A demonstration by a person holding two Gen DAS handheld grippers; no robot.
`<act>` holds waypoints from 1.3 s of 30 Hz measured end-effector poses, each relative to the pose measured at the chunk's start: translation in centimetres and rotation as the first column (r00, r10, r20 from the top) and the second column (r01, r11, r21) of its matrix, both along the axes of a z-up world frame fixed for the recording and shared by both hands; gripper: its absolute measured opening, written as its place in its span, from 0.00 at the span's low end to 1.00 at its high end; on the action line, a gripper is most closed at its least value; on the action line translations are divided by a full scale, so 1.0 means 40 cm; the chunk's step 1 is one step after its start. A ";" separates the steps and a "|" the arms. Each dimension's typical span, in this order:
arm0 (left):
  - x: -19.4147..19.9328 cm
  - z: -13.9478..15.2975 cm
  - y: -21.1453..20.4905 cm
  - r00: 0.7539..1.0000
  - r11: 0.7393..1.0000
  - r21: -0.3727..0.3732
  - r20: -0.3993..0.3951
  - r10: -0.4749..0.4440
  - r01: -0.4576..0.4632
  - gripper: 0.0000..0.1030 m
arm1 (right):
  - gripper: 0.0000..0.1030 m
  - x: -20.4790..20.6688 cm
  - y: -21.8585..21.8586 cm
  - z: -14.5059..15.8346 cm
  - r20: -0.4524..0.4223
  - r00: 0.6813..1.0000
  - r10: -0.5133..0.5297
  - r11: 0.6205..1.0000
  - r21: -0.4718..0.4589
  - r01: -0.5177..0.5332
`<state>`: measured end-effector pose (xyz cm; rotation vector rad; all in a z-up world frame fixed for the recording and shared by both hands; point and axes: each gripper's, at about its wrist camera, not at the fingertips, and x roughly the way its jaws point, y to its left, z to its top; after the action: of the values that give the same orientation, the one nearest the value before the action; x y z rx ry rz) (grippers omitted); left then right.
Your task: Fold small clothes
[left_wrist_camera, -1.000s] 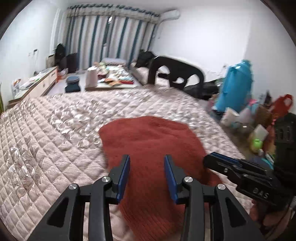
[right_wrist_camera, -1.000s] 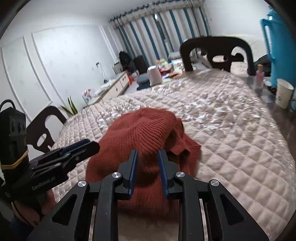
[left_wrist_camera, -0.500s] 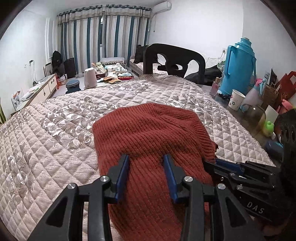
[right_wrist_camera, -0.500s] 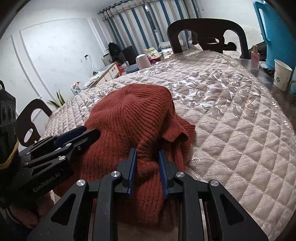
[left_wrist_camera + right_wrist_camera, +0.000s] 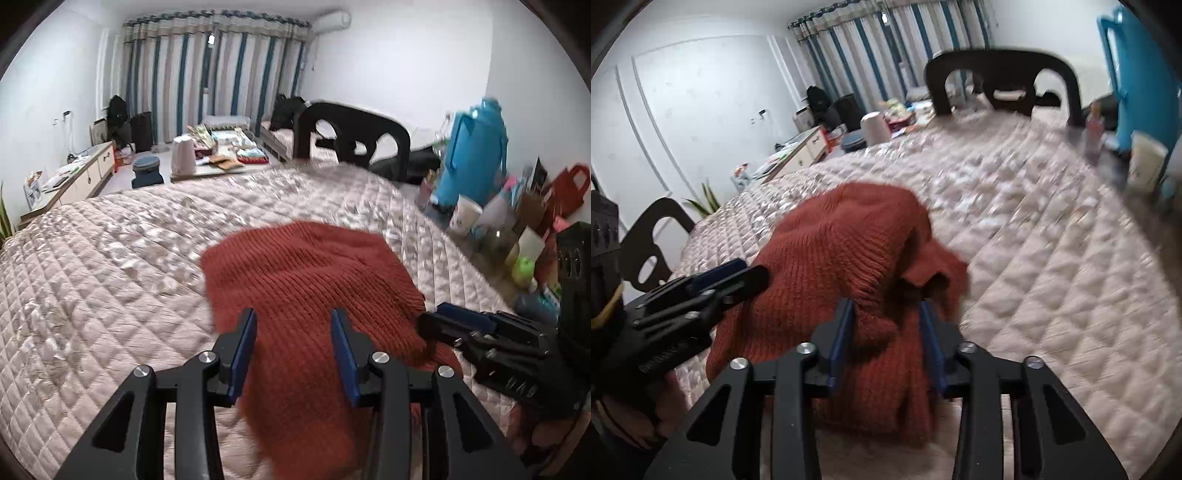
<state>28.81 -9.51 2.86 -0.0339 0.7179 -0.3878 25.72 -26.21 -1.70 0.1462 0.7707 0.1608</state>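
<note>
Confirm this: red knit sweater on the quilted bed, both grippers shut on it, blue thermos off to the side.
One thing is wrong: neither gripper is shut. The left wrist view shows the left gripper open over the sweater; the right wrist view shows the right gripper open around a fold. The bed and thermos are as stated.

Sweater (image 5: pixel 314 280) lies on quilt (image 5: pixel 110 295), chair (image 5: pixel 351 136) behind.

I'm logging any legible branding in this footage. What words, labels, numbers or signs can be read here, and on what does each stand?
None reads clearly.
The right gripper has pale lettering on its black body in the left wrist view: too blurred to read.
The left gripper has a pale printed line on its body in the right wrist view: also blurred.
The paper cup has a small print: illegible.
</note>
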 end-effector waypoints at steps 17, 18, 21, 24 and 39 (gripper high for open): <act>0.042 -0.048 0.009 0.998 0.999 -0.051 -0.058 -0.012 0.009 0.41 | 0.17 -0.017 -0.039 -0.059 -0.090 0.994 0.064 0.987 0.155 -0.049; 0.041 -0.048 0.003 0.998 0.999 -0.036 -0.054 -0.016 0.014 0.41 | 0.14 -0.022 -0.031 -0.050 -0.083 0.994 0.070 0.989 0.138 -0.058; 0.030 -0.040 -0.004 0.998 0.998 -0.034 -0.050 -0.048 0.047 0.40 | 0.12 -0.055 -0.021 -0.019 -0.048 0.995 0.086 0.990 0.119 -0.080; 0.014 -0.048 -0.022 0.996 0.996 -0.023 -0.037 -0.087 0.086 0.41 | 0.12 -0.098 -0.045 -0.025 -0.033 0.997 0.067 0.987 0.147 -0.062; 0.032 -0.011 -0.008 0.999 0.999 -0.035 -0.017 -0.033 0.032 0.41 | 0.28 -0.028 0.005 0.077 0.092 0.995 0.040 0.995 0.085 -0.048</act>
<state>30.10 -9.82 2.42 -0.0581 0.7300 -0.4316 24.61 -26.03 1.38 0.2030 0.6771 0.2416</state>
